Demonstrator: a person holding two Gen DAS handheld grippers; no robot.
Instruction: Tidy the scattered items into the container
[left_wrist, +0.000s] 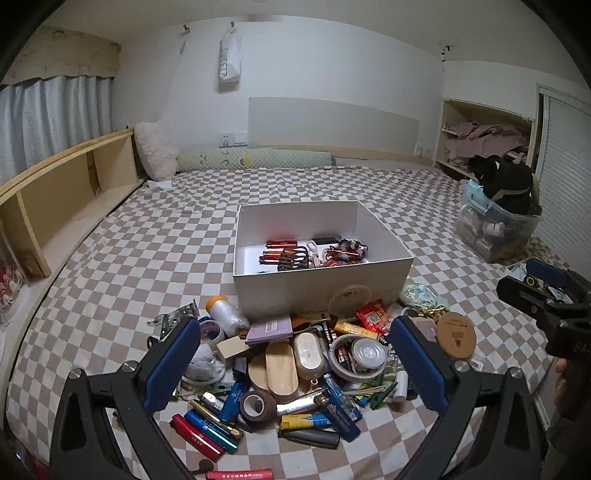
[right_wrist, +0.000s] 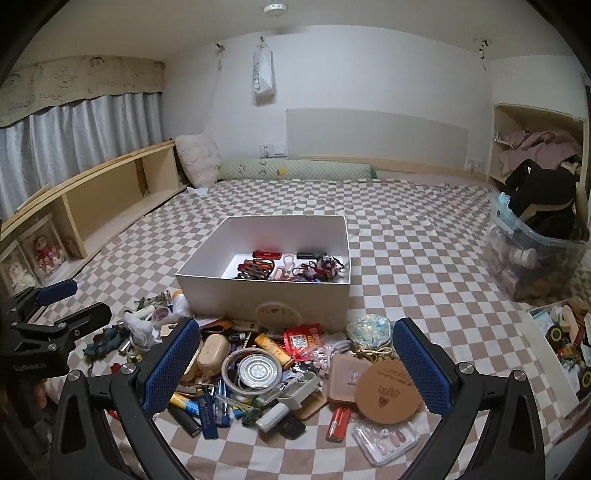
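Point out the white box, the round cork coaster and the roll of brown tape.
white box (left_wrist: 325, 291): left wrist view, on its bare front wall.
round cork coaster (right_wrist: 388, 393): right wrist view, on the middle of its printed top face.
roll of brown tape (left_wrist: 258, 405): left wrist view, on its upper rim.

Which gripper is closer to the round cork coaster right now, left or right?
Right. The right gripper hangs over the pile with the cork coaster just inside its right finger. The left gripper sits farther left; there the coaster lies outside its right finger.
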